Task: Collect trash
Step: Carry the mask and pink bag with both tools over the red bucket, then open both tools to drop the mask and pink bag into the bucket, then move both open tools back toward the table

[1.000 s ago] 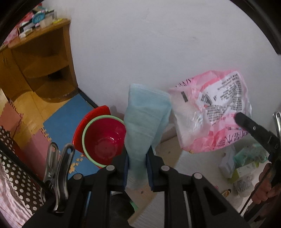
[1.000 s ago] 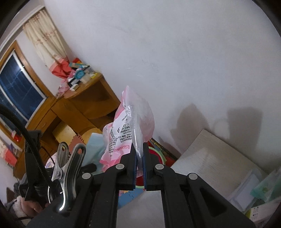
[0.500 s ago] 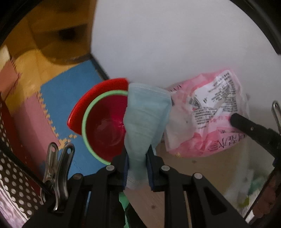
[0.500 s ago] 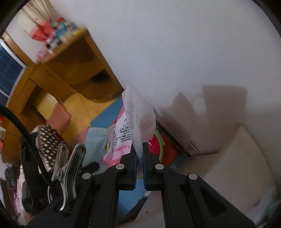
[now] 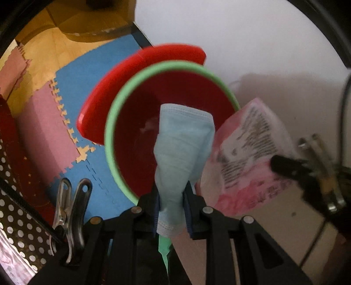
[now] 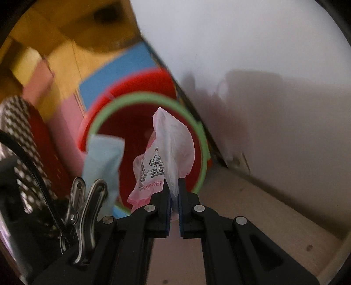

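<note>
My left gripper point(image 5: 172, 193) is shut on a light blue face mask point(image 5: 182, 144), held over the mouth of a red trash bin with a green rim point(image 5: 131, 122). My right gripper point(image 6: 174, 190) is shut on a pink and white plastic wrapper point(image 6: 169, 149), held above the same bin point(image 6: 131, 131). The wrapper shows at the right in the left wrist view point(image 5: 248, 157), with the right gripper's fingers point(image 5: 287, 166) behind it. The mask shows at the left in the right wrist view point(image 6: 103, 162).
The bin's red lid point(image 5: 122, 87) stands open behind it. Blue and pink foam mats point(image 5: 43, 122) cover the floor by a wooden cabinet point(image 5: 92, 15). A white wall point(image 6: 263, 65) is at the right. A light wooden tabletop point(image 6: 252, 208) lies below my right gripper.
Both grippers have tilted down and moved toward the bin, which now fills the middle of both views. The mask and wrapper stay gripped.
</note>
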Motion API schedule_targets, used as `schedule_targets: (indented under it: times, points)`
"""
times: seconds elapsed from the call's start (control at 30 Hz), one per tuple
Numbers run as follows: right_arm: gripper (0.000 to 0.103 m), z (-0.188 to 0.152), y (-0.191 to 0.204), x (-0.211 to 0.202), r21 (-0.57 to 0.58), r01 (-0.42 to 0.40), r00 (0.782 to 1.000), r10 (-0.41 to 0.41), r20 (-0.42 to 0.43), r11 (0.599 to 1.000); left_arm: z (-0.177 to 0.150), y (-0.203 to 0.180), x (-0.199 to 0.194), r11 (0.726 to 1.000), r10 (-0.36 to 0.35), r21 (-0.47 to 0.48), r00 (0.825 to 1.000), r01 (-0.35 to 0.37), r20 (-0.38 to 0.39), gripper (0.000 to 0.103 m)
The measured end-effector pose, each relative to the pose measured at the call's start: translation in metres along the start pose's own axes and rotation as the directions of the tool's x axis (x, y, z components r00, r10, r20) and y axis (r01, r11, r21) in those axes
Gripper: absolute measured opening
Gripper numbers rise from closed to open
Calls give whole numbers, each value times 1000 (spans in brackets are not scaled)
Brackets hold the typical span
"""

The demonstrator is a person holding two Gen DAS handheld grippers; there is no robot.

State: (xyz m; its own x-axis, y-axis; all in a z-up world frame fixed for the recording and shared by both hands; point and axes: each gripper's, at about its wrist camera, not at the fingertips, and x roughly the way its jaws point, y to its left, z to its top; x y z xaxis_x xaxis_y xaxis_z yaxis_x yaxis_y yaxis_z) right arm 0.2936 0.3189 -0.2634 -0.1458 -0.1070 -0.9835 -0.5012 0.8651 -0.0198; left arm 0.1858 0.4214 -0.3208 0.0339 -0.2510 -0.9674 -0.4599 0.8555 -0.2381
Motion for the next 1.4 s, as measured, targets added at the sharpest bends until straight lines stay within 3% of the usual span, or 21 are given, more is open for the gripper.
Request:
schedule_targets:
  times: [0.4,0.47,0.6,0.7,0.9,0.97,1.07,1.23,1.4]
  points:
    - [7,-1,-5,70,-7,6,996,-7,-87,1000,-12,2,53,998,45,37,994,-41,-102,23]
    - [7,0,-4,77,11,-2,995,3,-96,1000,-14,8,55,998,51,33,993,-48,-109,33]
    - [7,5,1,84,10,-7,996,8,-89,1000,-14,9,54,999,25,30,993,-21,-115,44]
    - [7,6,3,90,3,4,995,-4,-98,1000,-12,8,51,999,26,36,993,-22,-116,60]
    - [34,5,7,98,46,-51,991,56,-118,998,-10,12,33,999,40,15,995,-38,-94,73]
    - [51,4,4,98,57,-57,993,63,-104,997,-10,15,29,999,49,17,995,-48,-84,74]
    - [69,3,3,93,68,-54,995,60,-85,996,-8,15,17,998,55,19,996,-54,-65,75]
    - [74,2,6,68,82,-62,996,67,-57,995,-1,17,-13,999,47,1,999,-47,-7,75]
    - [75,6,12,34,107,-136,991,133,33,985,10,27,-48,999,37,-31,998,-36,58,75]
